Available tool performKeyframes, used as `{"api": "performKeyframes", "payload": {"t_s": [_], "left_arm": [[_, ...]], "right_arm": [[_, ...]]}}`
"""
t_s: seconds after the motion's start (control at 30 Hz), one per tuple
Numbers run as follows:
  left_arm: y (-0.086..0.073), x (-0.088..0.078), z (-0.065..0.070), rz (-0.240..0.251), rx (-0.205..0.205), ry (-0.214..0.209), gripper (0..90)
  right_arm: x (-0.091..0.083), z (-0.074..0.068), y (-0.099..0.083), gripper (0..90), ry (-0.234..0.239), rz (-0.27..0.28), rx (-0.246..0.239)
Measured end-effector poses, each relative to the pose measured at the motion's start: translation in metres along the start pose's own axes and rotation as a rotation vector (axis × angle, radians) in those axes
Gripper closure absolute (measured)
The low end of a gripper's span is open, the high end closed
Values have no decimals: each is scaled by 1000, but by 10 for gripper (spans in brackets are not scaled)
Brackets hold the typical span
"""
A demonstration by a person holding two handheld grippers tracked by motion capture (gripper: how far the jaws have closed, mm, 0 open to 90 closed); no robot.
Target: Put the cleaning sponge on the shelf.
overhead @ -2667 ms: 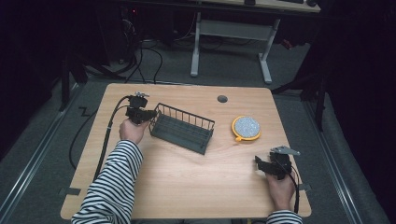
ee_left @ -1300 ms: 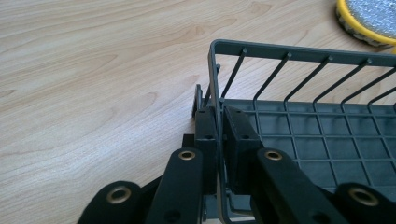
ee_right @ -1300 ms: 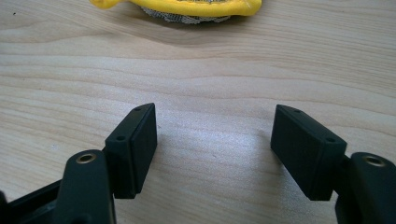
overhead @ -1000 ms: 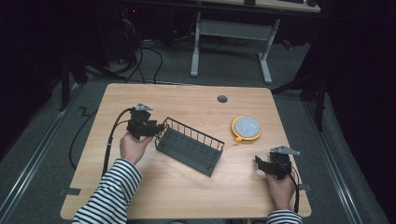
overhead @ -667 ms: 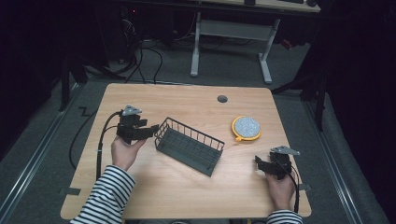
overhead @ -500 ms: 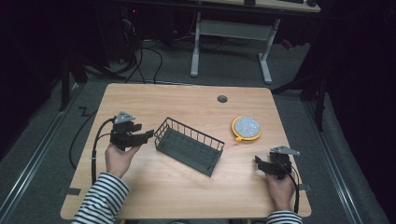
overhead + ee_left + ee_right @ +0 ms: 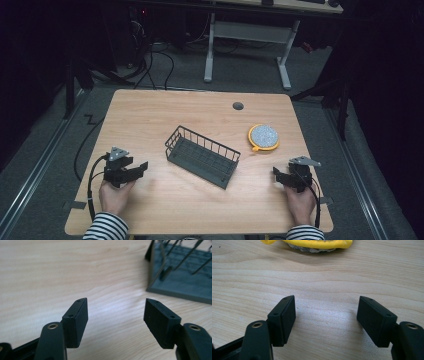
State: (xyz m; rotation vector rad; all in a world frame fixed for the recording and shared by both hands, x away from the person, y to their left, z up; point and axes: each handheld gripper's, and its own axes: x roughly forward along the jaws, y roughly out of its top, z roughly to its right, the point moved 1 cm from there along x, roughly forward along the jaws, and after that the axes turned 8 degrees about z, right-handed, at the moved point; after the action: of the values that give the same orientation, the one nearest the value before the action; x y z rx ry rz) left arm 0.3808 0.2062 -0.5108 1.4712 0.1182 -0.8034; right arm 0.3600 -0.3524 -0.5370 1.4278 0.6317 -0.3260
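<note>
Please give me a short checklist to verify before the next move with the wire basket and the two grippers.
1. Left gripper open, nothing between its fingers: ok; jaws have just been opening.
2. Left gripper apart from the wire basket: ok.
3. Wire basket flat on the table, away from the edges: ok.
4. Right gripper open and empty: ok.
5. Yellow-rimmed disc apart from the basket: ok.
6. Basket contents: cannot tell.
</note>
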Motion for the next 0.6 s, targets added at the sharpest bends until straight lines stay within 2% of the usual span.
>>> {"api": "performKeyframes", "payload": {"t_s": [0.1,0.2,0.27,0.37,0.5,0.6], "left_arm": [[-9,4,-6,-12,-20,37,361],[-12,11,-11,-24,5,82,360],[-12,15,-14,-27,4,91,359],[-12,18,-17,-3,-5,99,359],[-16,23,-17,-27,14,122,347],[-19,24,-15,-21,25,139,323]], "right_arm": [[0,0,0,317,2,0,-1],[0,0,0,314,6,0,-2],[0,0,0,311,8,-1,-5],[0,0,0,310,8,0,-4],[0,-1,0,301,-6,2,-5],[0,-2,0,301,-14,2,1]]}}
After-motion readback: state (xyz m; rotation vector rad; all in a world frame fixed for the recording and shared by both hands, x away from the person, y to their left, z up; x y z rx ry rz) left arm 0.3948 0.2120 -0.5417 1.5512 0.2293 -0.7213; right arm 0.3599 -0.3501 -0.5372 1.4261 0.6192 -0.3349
